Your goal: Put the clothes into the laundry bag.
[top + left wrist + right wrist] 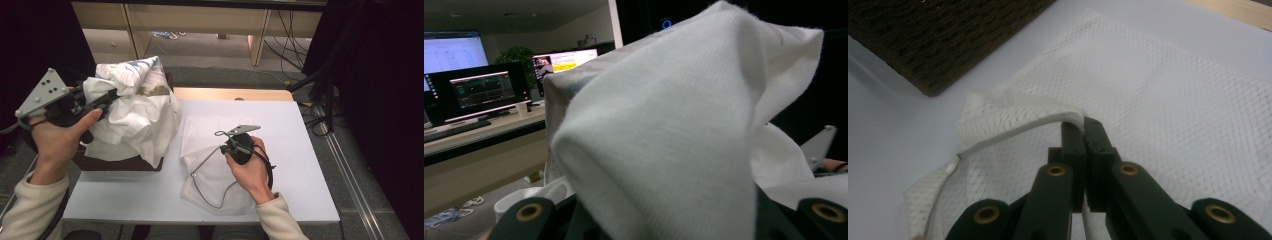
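- The left gripper [107, 100] is held up over the table's left side, its jaws clamped on a bunch of white cloth [137, 112].
- In the left gripper view the white cloth [674, 130] drapes over the jaws and hangs close to the camera.
- The cloth hangs down onto a dark woven basket [125, 164], which stands at the left edge of the white table [300, 150].
- The right gripper [231, 145] sits low over a white mesh laundry bag [205, 150] that lies flat on the table, just right of the basket.
- In the right gripper view its jaws are pressed together, pinching the mesh laundry bag's [1173, 100] corded rim [1023, 127].
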Motion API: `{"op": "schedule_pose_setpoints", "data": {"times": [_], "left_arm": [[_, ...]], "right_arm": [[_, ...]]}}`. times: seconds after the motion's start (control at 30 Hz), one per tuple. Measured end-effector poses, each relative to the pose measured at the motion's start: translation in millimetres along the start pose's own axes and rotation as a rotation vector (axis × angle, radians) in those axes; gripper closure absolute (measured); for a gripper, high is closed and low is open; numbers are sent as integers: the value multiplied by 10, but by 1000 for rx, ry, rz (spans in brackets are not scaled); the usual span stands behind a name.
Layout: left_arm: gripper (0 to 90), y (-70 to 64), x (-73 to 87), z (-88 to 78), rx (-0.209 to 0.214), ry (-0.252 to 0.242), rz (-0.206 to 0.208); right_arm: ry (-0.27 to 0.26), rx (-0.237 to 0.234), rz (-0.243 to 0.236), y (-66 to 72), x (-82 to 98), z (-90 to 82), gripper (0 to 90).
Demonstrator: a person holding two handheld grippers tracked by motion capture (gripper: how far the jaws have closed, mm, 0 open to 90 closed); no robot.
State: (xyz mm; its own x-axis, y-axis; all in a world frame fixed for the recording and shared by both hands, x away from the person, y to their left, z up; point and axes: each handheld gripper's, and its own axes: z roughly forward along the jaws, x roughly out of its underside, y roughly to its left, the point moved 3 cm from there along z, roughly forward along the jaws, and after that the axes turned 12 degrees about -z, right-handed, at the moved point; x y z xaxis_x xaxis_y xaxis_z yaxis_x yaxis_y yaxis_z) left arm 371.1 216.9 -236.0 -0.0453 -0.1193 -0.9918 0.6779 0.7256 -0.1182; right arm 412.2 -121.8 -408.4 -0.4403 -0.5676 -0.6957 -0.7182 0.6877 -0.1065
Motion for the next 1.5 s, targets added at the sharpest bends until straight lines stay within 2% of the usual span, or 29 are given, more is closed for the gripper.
{"op": "schedule_pose_setpoints", "data": {"times": [0.13,0.23,0.33,0.37,0.4,0.43,0.57,0.6,0.63,0.67,0.7,0.77,0.8,0.83,0.87,0.9,1.0,1.03,1.07,1.1,1.13,1.17,1.2,1.3,1.33,1.37,1.4,1.43,1.5], "left_arm": [[755,-196,-58,-73,65,7,4],[755,-332,-99,-119,113,22,8],[755,-486,-111,-151,152,33,2],[755,-523,-112,-157,163,36,3],[755,-570,-115,-166,179,42,7],[755,-621,-116,-174,194,46,7],[755,-815,-125,-198,275,64,16],[755,-848,-129,-209,296,75,30],[754,-888,-132,-215,315,77,29],[754,-930,-131,-222,331,79,23],[755,-963,-129,-230,349,87,23],[755,-1035,-116,-239,383,96,10],[754,-1067,-104,-243,401,106,6],[754,-1098,-86,-240,414,115,4],[754,-1122,-60,-232,423,128,3],[754,-1141,-10,-209,435,147,-3],[754,-1156,186,-99,450,209,-44],[753,-1145,284,-46,453,242,-60],[754,-1129,424,24,460,295,-87],[753,-1098,573,113,470,331,-89],[753,-1097,682,149,473,368,-121],[753,-1089,827,194,467,421,-159],[753,-1074,930,232,462,449,-169],[753,-968,1276,373,414,532,-173],[753,-937,1375,410,397,557,-191],[753,-910,1481,453,372,582,-231],[752,-889,1553,491,374,595,-239],[753,-882,1610,523,346,609,-226],[752,-887,1693,580,319,628,-217]], "right_arm": [[1,-2,-5,-4,1,-1,900],[-5,2,-26,-19,3,4,900],[0,6,4,-3,0,-19,900],[1,4,-6,-6,2,-22,900],[3,4,14,3,-2,-28,900],[0,7,0,-10,-1,-31,900],[-7,7,0,-21,-2,-32,900],[4,1,20,-7,-1,-43,900],[3,10,21,-8,0,-46,900],[-7,13,-14,-32,0,-41,900],[-2,9,19,-13,2,-47,900],[-7,12,-14,-37,0,-48,900],[-7,13,-14,-38,1,-50,900],[-6,17,16,-22,1,-55,900],[-11,14,-1,-44,2,-56,900],[-6,14,19,-37,1,-65,900],[-14,21,0,-63,-4,-84,900],[-19,14,-1,-68,-6,-87,900],[-13,14,27,-53,-5,-93,900],[-9,12,34,-48,-4,-100,900],[-13,14,21,-59,-4,-99,900],[-12,16,20,-58,-3,-97,900],[-5,17,30,-53,-1,-100,900],[-13,21,5,-78,5,-92,900],[-8,15,35,-61,5,-102,900],[-18,17,9,-76,9,-93,900],[-15,3,26,-67,3,-104,900],[-17,12,34,-52,-1,-106,900],[-22,8,15,-44,-10,-104,900]]}}
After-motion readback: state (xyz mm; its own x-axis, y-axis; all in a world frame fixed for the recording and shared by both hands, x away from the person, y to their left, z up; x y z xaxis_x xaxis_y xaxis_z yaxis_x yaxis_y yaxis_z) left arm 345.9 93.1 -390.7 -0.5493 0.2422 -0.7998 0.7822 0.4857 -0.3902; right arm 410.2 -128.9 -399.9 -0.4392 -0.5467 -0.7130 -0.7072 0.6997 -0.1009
